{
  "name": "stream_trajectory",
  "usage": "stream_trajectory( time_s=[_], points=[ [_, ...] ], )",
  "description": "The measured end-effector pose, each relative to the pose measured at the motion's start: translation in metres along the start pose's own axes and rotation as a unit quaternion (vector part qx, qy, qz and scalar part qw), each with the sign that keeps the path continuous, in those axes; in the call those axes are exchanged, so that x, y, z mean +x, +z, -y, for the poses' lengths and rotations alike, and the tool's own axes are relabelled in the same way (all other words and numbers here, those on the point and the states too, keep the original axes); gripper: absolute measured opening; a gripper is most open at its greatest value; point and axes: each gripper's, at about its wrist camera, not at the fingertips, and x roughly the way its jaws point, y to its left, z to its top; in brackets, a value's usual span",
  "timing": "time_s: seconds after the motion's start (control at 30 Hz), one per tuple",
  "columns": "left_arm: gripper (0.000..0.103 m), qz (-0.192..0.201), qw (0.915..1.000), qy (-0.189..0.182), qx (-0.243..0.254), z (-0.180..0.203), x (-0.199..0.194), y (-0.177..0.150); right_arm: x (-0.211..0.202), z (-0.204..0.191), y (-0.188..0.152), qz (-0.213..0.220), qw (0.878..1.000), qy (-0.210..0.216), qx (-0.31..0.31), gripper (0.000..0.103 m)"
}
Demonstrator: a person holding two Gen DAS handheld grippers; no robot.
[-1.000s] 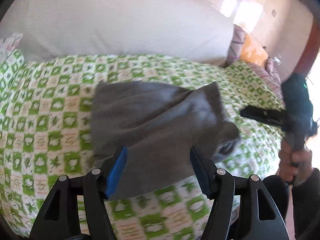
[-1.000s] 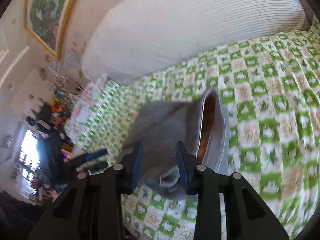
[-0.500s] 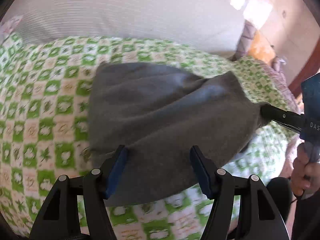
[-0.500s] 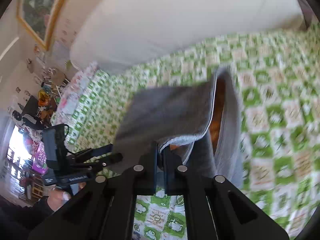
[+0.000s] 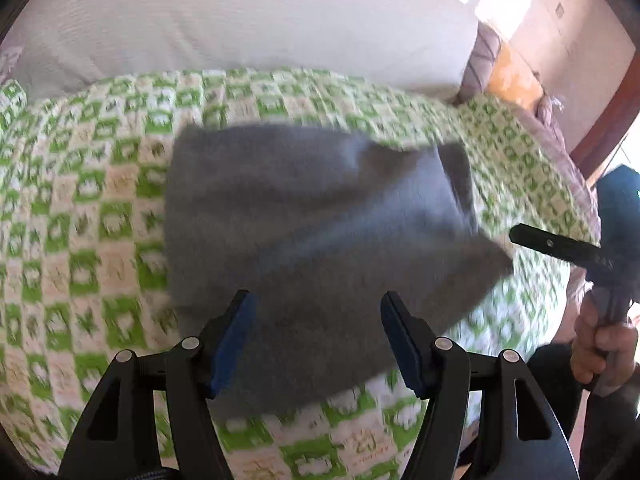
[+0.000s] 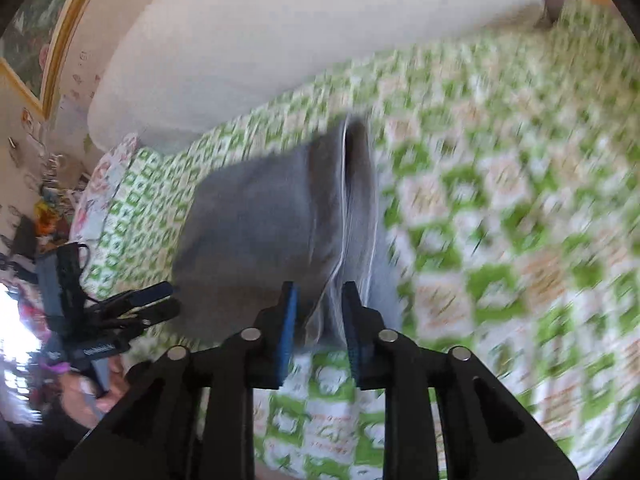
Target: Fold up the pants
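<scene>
The grey pants [image 5: 320,220] lie folded in a thick pad on the green-checked bedspread [image 5: 100,200]. My left gripper [image 5: 316,328] hovers open over their near edge, its blue pads apart from the cloth. In the right wrist view the pants [image 6: 272,232] show a folded edge running toward my right gripper [image 6: 320,320]. Its jaws are opening, with the cloth's corner loosely between them and the pads not pressing on it. The left wrist view has the right gripper [image 5: 520,234] just off the pants' right corner. Both views are blurred.
A large white bolster [image 5: 240,20] lies across the bed behind the pants. Striped and orange pillows [image 5: 508,76] sit at the back right. A hand [image 5: 600,344] grips the right tool by the bed's edge. A framed picture [image 6: 40,40] and clutter [image 6: 44,208] are at left.
My right gripper shut on the pants' corner, pulled it outward, then let go and opened. The pants now lie flatter, with the corner dropped. The left gripper stayed open over the near edge.
</scene>
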Motion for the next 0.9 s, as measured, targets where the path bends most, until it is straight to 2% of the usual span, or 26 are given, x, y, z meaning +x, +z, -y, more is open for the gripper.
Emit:
stream_trajectory(
  time_s=[0.03, 0.13, 0.2, 0.33, 0.4, 0.47, 0.57, 0.63, 0.67, 0.73, 0.77, 0.8, 0.83, 0.87, 0.9],
  points=[
    [0.067, 0.004, 1.0, 0.004, 0.001, -0.001, 0.0, 0.009, -0.004, -0.003, 0.005, 0.01, 1.0, 0.001, -0.004, 0.029],
    [0.068, 0.006, 0.9997, 0.018, 0.015, 0.002, 0.013, 0.038, -0.007, -0.005, 0.021, 0.031, 0.999, -0.009, -0.005, 0.056],
    [0.068, -0.013, 0.9996, 0.011, 0.022, 0.005, 0.03, 0.055, 0.001, -0.001, 0.03, 0.035, 0.999, -0.031, 0.006, 0.057],
    [0.068, -0.049, 0.9973, -0.006, 0.055, 0.024, 0.063, 0.08, 0.023, -0.001, 0.036, 0.03, 0.999, -0.029, 0.025, 0.057],
    [0.068, -0.069, 0.995, -0.013, 0.071, 0.035, 0.08, 0.088, 0.016, -0.007, 0.03, 0.058, 0.998, -0.033, 0.017, 0.057],
    [0.068, -0.086, 0.9921, 0.006, 0.092, 0.044, 0.097, 0.093, 0.006, -0.018, 0.017, 0.08, 0.996, -0.028, -0.006, 0.056],
    [0.068, -0.098, 0.986, 0.035, 0.131, 0.059, 0.124, 0.1, 0.0, -0.041, -0.001, 0.096, 0.994, -0.014, -0.051, 0.051],
    [0.07, -0.102, 0.9838, 0.054, 0.137, 0.062, 0.14, 0.106, 0.012, -0.048, -0.012, 0.059, 0.995, -0.014, -0.074, 0.043],
    [0.07, -0.103, 0.9834, 0.056, 0.138, 0.063, 0.147, 0.11, 0.023, -0.044, -0.017, 0.033, 0.996, -0.029, -0.072, 0.04],
    [0.07, -0.103, 0.9823, 0.07, 0.14, 0.063, 0.159, 0.118, 0.045, -0.027, -0.023, -0.002, 0.996, -0.066, -0.059, 0.019],
    [0.07, -0.104, 0.9814, 0.076, 0.142, 0.062, 0.163, 0.121, 0.051, -0.014, -0.025, -0.005, 0.996, -0.071, -0.045, 0.019],
    [0.071, -0.106, 0.9813, 0.081, 0.139, 0.06, 0.167, 0.123, 0.049, -0.005, -0.024, 0.004, 0.998, -0.052, -0.027, 0.019],
    [0.072, -0.108, 0.9811, 0.085, 0.135, 0.059, 0.17, 0.124, 0.048, 0.001, -0.02, 0.003, 0.999, -0.041, -0.009, 0.014],
    [0.072, -0.11, 0.9813, 0.085, 0.134, 0.059, 0.17, 0.125, 0.048, 0.002, -0.017, 0.003, 0.999, -0.049, -0.006, 0.009],
    [0.072, -0.109, 0.9817, 0.084, 0.132, 0.059, 0.166, 0.126, 0.047, 0.002, -0.015, 0.006, 0.998, -0.059, -0.012, 0.009]
  ],
)
